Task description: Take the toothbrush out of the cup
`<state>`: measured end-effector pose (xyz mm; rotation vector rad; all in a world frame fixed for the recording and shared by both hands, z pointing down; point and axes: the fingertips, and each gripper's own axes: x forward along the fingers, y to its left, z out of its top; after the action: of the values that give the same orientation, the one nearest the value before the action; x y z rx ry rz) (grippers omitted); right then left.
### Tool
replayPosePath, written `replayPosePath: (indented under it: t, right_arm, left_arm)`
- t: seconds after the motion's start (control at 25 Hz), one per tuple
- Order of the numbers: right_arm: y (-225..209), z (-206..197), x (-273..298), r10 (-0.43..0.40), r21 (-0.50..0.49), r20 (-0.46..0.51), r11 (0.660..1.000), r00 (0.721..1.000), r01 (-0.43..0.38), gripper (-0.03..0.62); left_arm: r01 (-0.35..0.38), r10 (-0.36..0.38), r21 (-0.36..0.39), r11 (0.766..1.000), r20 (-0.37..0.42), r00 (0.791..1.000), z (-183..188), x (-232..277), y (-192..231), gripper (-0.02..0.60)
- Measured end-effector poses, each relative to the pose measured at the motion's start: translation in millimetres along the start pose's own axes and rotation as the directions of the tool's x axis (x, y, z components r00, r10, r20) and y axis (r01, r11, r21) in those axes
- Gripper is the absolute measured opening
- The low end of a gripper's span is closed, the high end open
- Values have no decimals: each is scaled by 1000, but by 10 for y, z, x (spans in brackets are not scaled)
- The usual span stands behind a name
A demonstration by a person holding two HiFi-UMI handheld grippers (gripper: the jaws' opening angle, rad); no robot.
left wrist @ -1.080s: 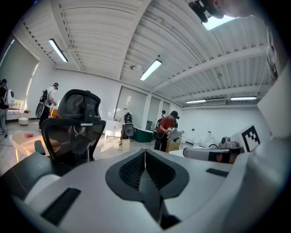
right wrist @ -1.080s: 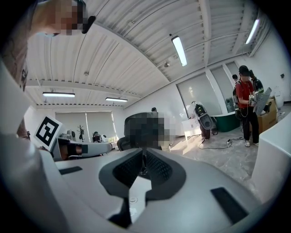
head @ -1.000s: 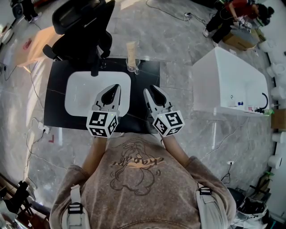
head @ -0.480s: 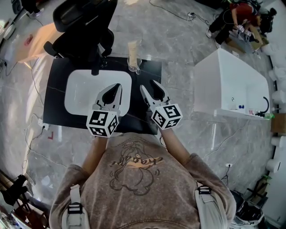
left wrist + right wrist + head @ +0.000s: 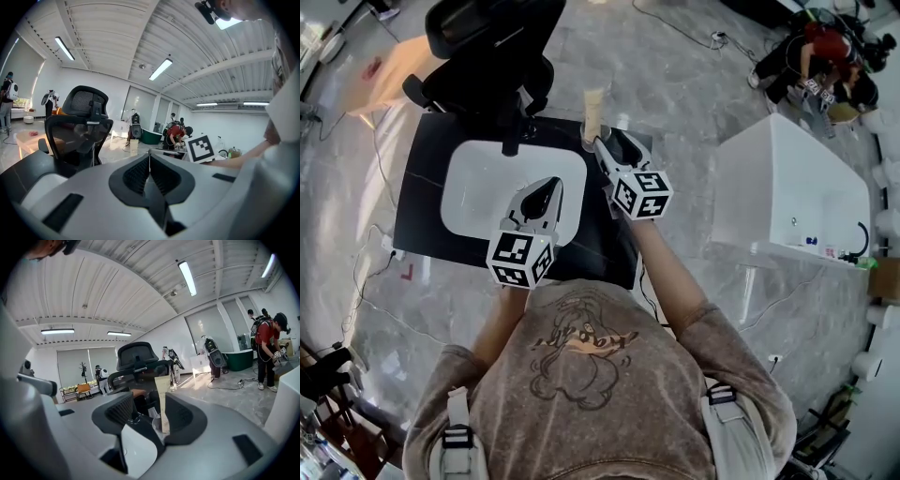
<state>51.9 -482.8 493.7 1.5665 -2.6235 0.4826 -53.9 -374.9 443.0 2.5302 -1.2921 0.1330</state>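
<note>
- Behind the white oval basin [image 5: 473, 192], the right gripper [image 5: 152, 414], jaws just opened wide, flanks the tall beige toothbrush [image 5: 162, 394], untouched.
- Closing off-centre could topple its clear glass cup [image 5: 590, 142].
- Left gripper [image 5: 149, 171]: jaws pressed together, empty.

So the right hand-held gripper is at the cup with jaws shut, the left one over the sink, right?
Not shut. The right gripper view shows the right hand-held gripper with jaws apart; they have just been opening, toothbrush and cup ungripped in the gap. The left hand-held gripper is over the sink.
</note>
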Motion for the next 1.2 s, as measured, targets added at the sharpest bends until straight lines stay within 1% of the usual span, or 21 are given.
replayPosePath:
  t: [0.2, 0.48, 0.72, 1.0, 1.2]
  right_arm:
    - [-195, -50, 453, -20, -26, -56, 999, 998, 19, 224]
    - [-337, -244, 893, -15, -60, -169, 998, 986, 5, 249]
    - [-422, -383, 1077, -11, -48, -218, 999, 976, 0, 249]
    - [-466, -483, 1200, -18, -43, -254, 999, 967, 7, 247]
    - [-505, -494, 1242, -27, -57, -269, 998, 963, 12, 247]
  left_arm:
    - [-15, 15, -15, 1000, -11, 1000, -50, 10, 69, 18]
    - [-40, 39, -39, 998, -28, 999, -121, -8, 144, 18]
    - [-54, 52, -40, 998, -35, 998, -160, -52, 162, 18]
    - [-60, 58, -37, 998, -46, 997, -188, -69, 179, 18]
    - [-65, 63, -39, 997, -50, 997, -196, -86, 193, 18]
